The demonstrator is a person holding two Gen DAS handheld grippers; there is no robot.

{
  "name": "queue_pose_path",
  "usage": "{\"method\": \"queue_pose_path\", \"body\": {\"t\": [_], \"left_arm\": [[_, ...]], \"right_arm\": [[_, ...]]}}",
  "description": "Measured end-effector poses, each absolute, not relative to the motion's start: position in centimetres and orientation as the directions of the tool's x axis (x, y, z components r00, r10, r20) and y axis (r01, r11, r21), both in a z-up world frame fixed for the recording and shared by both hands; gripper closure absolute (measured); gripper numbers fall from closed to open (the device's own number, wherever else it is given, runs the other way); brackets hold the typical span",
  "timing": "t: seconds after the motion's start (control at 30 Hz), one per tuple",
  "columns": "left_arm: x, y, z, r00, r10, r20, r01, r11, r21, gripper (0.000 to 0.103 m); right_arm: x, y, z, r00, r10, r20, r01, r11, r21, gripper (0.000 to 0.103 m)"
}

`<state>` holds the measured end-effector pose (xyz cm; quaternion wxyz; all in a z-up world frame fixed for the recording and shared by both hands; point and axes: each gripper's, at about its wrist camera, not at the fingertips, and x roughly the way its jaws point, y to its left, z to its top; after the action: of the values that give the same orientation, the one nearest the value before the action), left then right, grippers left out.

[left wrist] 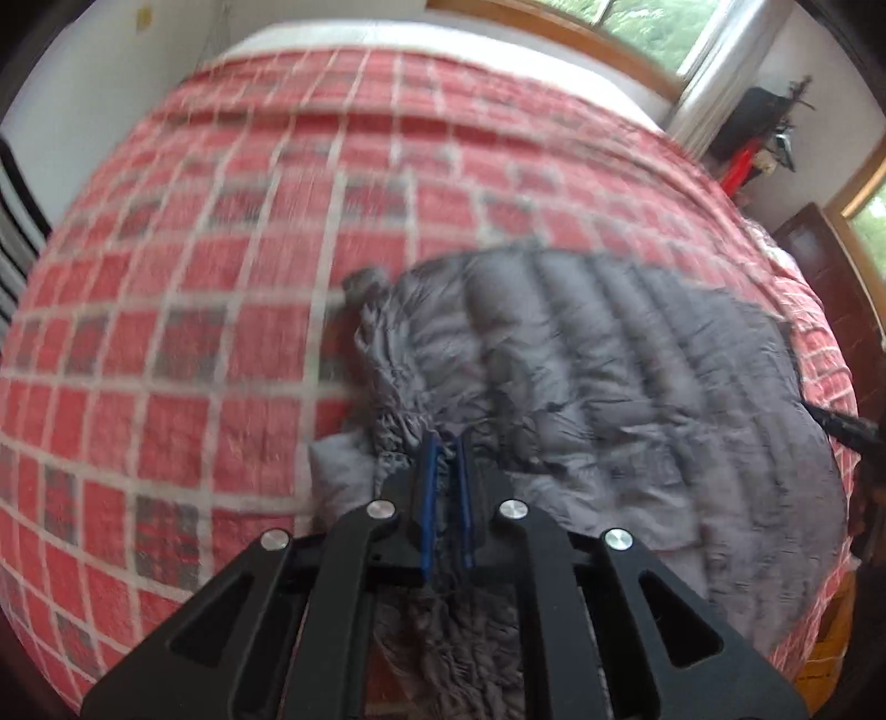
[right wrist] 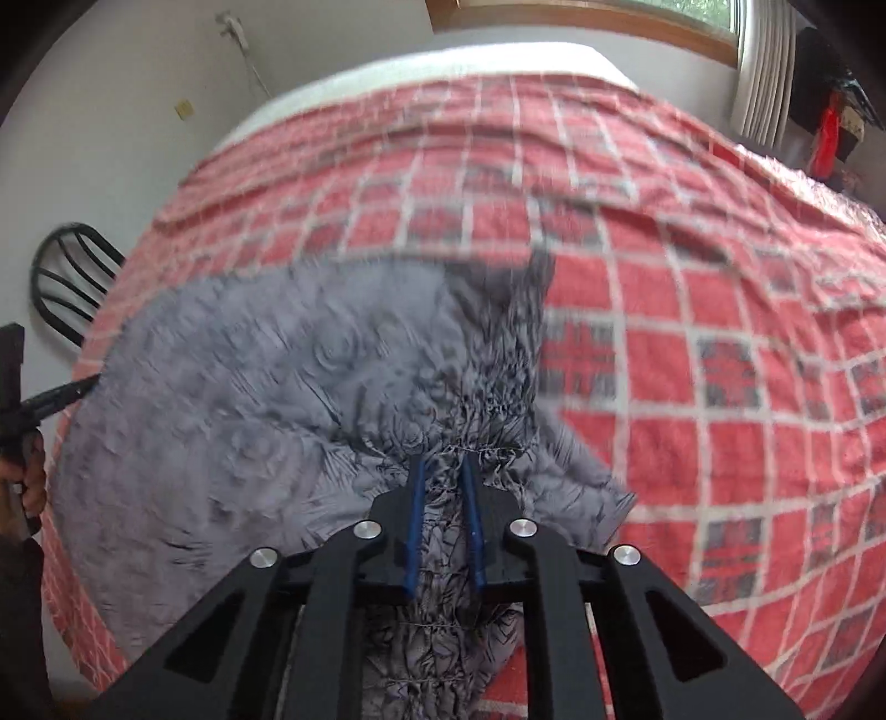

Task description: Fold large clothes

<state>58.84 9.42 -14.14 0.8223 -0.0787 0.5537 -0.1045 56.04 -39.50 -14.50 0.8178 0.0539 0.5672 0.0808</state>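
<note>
A grey quilted puffer jacket (left wrist: 609, 360) lies on a bed with a red checked bedspread (left wrist: 194, 277). My left gripper (left wrist: 446, 443) is shut on a gathered grey edge of the jacket, with cloth pinched between its blue pads. In the right wrist view the same jacket (right wrist: 249, 387) spreads to the left over the bedspread (right wrist: 692, 332). My right gripper (right wrist: 443, 462) is shut on another bunched elastic edge of it. The other gripper's black tip (right wrist: 55, 396) shows at the far left edge, with a hand below it. Both views are blurred.
A white wall and a wood-framed window (left wrist: 637, 33) lie beyond the bed. A black chair back (right wrist: 72, 277) stands by the bed's left side. Dark and red items (left wrist: 758, 138) sit at the far right corner.
</note>
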Motion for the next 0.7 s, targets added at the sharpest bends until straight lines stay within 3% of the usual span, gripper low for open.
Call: {"method": "queue_pose_path", "body": {"t": [0.13, 0.27, 0.5, 0.7], "left_arm": [[58.0, 9.7, -12.3, 0.392, -0.251, -0.885, 0.078, 0.968, -0.239, 0.098], [52.9, 9.1, -8.5, 0.440, -0.319, -0.839, 0.196, 0.946, -0.256, 0.098], [50.0, 7.5, -13.7, 0.371, -0.266, -0.890, 0.181, 0.960, -0.211, 0.100], [46.9, 8.2, -9.8, 0.425, -0.289, -0.858, 0.198, 0.954, -0.223, 0.101]], "right_arm": [[55.5, -39.1, -12.6, 0.359, 0.187, -0.914, -0.080, 0.982, 0.170, 0.092], [51.0, -39.0, -9.1, 0.407, 0.279, -0.870, -0.147, 0.960, 0.239, 0.092], [49.5, -37.5, -13.6, 0.355, 0.278, -0.893, -0.136, 0.960, 0.245, 0.094], [46.1, -37.6, -10.0, 0.413, 0.268, -0.871, -0.147, 0.963, 0.226, 0.092]]}}
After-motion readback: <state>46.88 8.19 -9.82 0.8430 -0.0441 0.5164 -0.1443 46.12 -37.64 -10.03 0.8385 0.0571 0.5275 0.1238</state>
